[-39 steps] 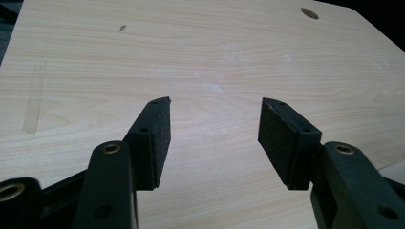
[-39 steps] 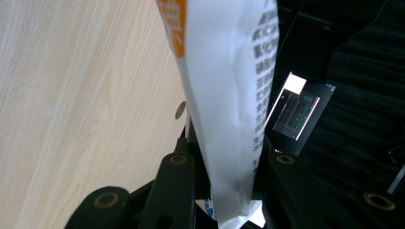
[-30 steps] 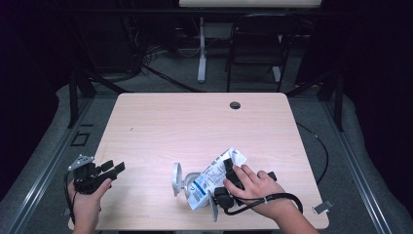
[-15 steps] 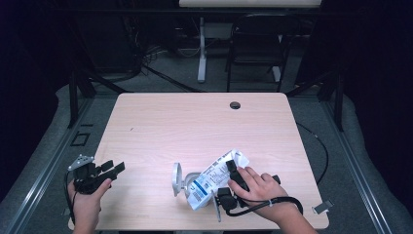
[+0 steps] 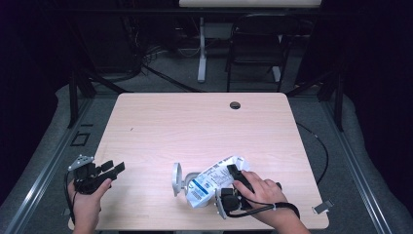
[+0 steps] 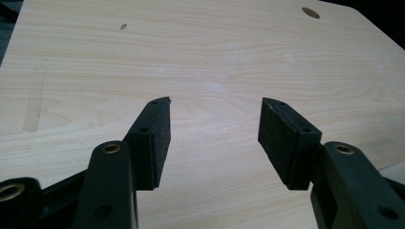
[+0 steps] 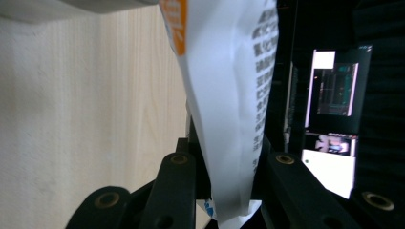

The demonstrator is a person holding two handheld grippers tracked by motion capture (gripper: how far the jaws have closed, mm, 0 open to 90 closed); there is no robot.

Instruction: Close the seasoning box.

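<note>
A crumpled white bag (image 5: 214, 179) with a blue label and black print lies tilted near the table's front edge. My right gripper (image 5: 234, 174) is shut on the bag's right part, with a hand over it. In the right gripper view the white bag (image 7: 229, 109), printed in black and orange, hangs pinched between the two black jaws of my right gripper (image 7: 229, 191). A pale round object (image 5: 177, 179), perhaps a cup on its side, lies against the bag's left end, partly hidden. My left gripper (image 5: 108, 169) rests open at the front left corner; my left gripper (image 6: 215, 107) has only bare wood between its jaws.
The light wooden table (image 5: 195, 126) has a small dark cable hole (image 5: 235, 105) near its far edge. A black chair (image 5: 255, 53) and a white stand leg (image 5: 201, 53) are behind the table. A cable (image 5: 319, 146) trails off the right side.
The right hand with the bag has shifted only slightly toward the near edge. The left gripper has stayed where it was.
</note>
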